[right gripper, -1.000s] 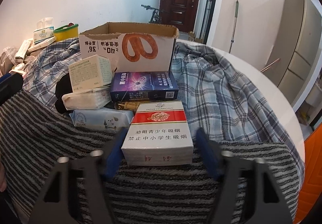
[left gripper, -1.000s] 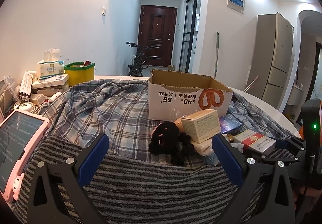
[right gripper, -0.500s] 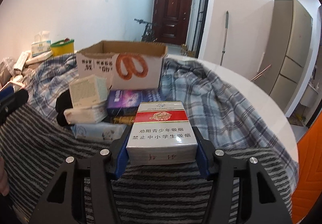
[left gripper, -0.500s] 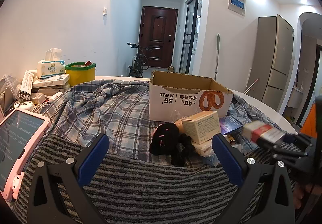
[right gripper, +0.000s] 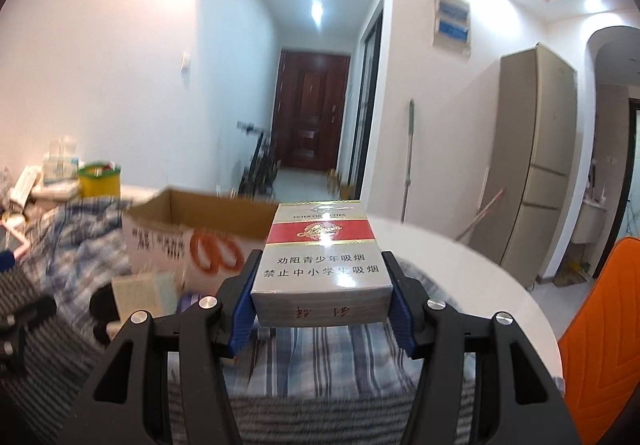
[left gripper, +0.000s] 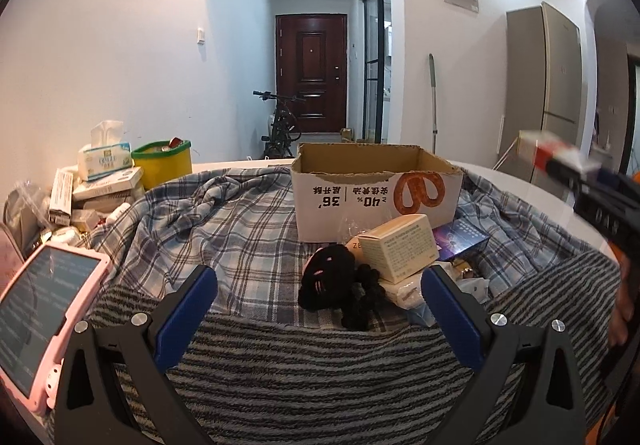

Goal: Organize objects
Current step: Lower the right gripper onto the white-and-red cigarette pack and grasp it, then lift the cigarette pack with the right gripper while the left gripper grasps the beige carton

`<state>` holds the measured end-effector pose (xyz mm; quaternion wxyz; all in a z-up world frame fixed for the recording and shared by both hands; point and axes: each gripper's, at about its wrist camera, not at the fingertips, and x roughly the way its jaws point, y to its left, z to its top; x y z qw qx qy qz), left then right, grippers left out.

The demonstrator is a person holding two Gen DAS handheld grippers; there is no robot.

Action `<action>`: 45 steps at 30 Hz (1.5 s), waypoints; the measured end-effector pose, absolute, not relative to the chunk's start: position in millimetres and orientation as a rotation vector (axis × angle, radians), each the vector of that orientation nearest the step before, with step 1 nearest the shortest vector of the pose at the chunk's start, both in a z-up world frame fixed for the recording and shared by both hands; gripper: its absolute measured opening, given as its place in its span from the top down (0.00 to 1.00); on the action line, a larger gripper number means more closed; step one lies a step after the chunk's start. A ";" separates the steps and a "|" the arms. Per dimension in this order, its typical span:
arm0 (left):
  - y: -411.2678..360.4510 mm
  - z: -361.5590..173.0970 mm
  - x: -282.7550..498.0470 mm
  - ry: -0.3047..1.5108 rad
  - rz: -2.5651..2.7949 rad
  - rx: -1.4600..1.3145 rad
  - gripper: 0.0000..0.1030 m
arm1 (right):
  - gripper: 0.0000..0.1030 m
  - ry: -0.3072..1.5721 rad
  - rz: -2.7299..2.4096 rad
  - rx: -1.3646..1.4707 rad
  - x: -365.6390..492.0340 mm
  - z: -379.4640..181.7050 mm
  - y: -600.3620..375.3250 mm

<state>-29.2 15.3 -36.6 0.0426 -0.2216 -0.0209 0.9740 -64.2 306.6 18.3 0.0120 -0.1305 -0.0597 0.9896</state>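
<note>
Right gripper (right gripper: 320, 287) pinches a red-and-white cigarette carton (right gripper: 320, 263) flat between its blue pads, lifted clear of the striped cloth (right gripper: 320, 413). Ahead and left sits the open cardboard box (right gripper: 188, 233). Left gripper (left gripper: 320, 309) hangs spread wide, empty, black plush toy (left gripper: 324, 281) just beyond.

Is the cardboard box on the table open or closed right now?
Open. The cardboard box has no lid or flaps over its top, and its inner walls show in both wrist views. Its floor is hidden, so its contents cannot be told.

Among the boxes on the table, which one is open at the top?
The big cardboard box with the pretzel picture, standing on the checked cloth. Its top is open; the cream box and the red-and-white pack are closed.
</note>
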 end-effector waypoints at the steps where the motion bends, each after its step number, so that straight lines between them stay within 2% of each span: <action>1: 16.7 -36.4 -29.3 -0.065 2.977 -0.677 0.00 | 0.46 -0.177 3.086 -0.349 -62.4 18.5 307.3; 7: 24.4 -36.6 -32.9 -0.026 2.984 -0.697 0.00 | 0.46 -0.136 3.119 -0.223 -55.1 16.2 310.6; 31: 50.0 -16.2 -57.0 0.000 2.920 -0.733 0.00 | 0.46 -0.110 3.124 -0.231 -53.6 11.7 317.3; 37: 53.0 -26.0 -68.9 -0.090 2.842 -0.830 0.00 | 0.46 -0.079 3.139 -0.244 -55.1 11.5 320.3; 45: 64.4 -30.7 -75.2 -0.091 2.847 -0.869 0.00 | 0.46 -0.039 3.148 -0.220 -53.1 11.8 324.4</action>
